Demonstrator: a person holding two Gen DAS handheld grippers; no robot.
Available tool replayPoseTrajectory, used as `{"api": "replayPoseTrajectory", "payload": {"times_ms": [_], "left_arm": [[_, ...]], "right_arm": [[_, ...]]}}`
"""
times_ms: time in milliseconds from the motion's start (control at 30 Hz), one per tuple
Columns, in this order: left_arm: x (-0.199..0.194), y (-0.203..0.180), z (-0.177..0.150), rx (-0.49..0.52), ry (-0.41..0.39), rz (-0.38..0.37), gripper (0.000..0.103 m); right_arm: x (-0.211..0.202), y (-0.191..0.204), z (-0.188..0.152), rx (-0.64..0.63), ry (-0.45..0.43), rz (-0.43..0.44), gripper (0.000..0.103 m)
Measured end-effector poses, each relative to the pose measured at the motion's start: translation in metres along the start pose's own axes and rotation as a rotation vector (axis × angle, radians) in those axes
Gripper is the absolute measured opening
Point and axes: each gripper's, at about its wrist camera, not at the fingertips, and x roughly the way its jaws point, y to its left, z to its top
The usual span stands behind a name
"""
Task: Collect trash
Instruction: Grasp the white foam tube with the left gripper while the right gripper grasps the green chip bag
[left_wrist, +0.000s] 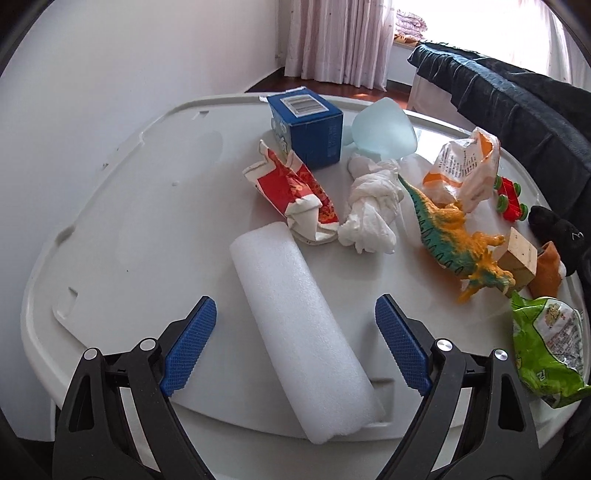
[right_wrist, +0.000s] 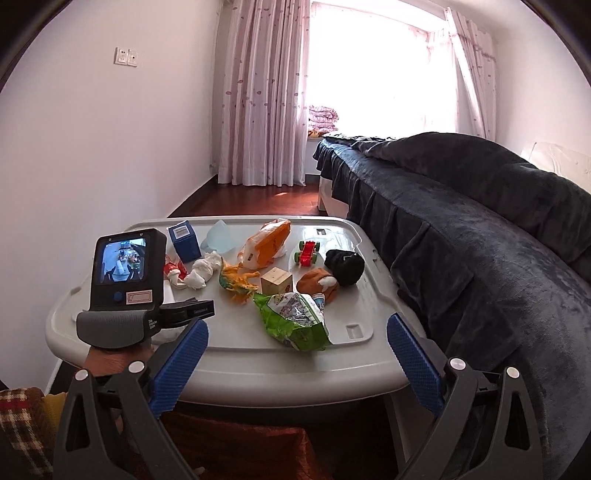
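Nearest the left wrist camera, the left gripper (left_wrist: 295, 343) is spread wide, its 2 blue pads (left_wrist: 190, 345) on either side of a white foam roll (left_wrist: 301, 332) without touching it. The roll lies on the grey table (left_wrist: 129, 221), its near end overhanging the front rim, running from 6 toward 11 o'clock. Beyond its far end sits a crumpled red-and-white wrapper (left_wrist: 295, 192), with a wadded white tissue (left_wrist: 369, 206) just beside it at 1 o'clock. A blue carton (left_wrist: 310, 125) stands farther back. At 2 o'clock lies a toy dinosaur (left_wrist: 454, 236), and at 3 o'clock a green snack bag (left_wrist: 546, 347) (partly past the table's right edge).

In the right wrist view, the right gripper (right_wrist: 297, 363) is likewise released and empty, held before the table's front rim (right_wrist: 295, 365). The green snack bag (right_wrist: 295, 321) lies at 12 o'clock, closest; an orange bag (right_wrist: 267, 245) sits farther back.
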Motion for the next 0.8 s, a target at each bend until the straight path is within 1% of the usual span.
{"api": "replayPoseTrajectory", "payload": {"times_ms": [33,67,100,167,200,233,433,533,667,800], "left_arm": [[0.001,0.0,0.0,0.013,-0.008,0.008,0.07],[-0.001,0.002,0.0,0.026,-0.022,-0.004,0.047],[-0.002,0.003,0.001,0.041,-0.026,-0.01,0.044],[-0.005,0.007,0.001,0.039,-0.022,-0.038,0.032],[-0.008,0.011,0.001,0.039,-0.03,-0.057,0.03],[-0.012,0.013,0.0,0.044,-0.038,-0.059,0.026],[-0.041,0.034,-0.011,0.049,-0.081,-0.086,0.025],[-0.058,0.042,-0.019,0.064,-0.108,-0.097,0.025],[-0.082,0.052,-0.03,0.091,-0.145,-0.1,0.025],[-0.095,0.055,-0.038,0.095,-0.148,-0.124,0.026]], "right_arm": [[0.001,0.0,0.0,-0.003,0.0,-0.001,0.096],[0.002,0.001,-0.001,-0.005,0.002,-0.004,0.096],[0.005,0.0,-0.001,-0.005,0.008,-0.012,0.097],[0.012,-0.002,-0.001,-0.001,0.027,-0.032,0.097],[0.016,-0.004,-0.001,0.007,0.036,-0.038,0.097],[0.019,-0.006,-0.001,0.016,0.04,-0.045,0.097],[0.038,-0.013,0.003,0.049,0.046,-0.073,0.097],[0.055,-0.01,0.007,0.027,0.046,-0.084,0.097],[0.09,-0.003,0.011,-0.006,0.052,-0.085,0.097],[0.135,0.005,0.011,-0.026,0.113,-0.061,0.097]]}}
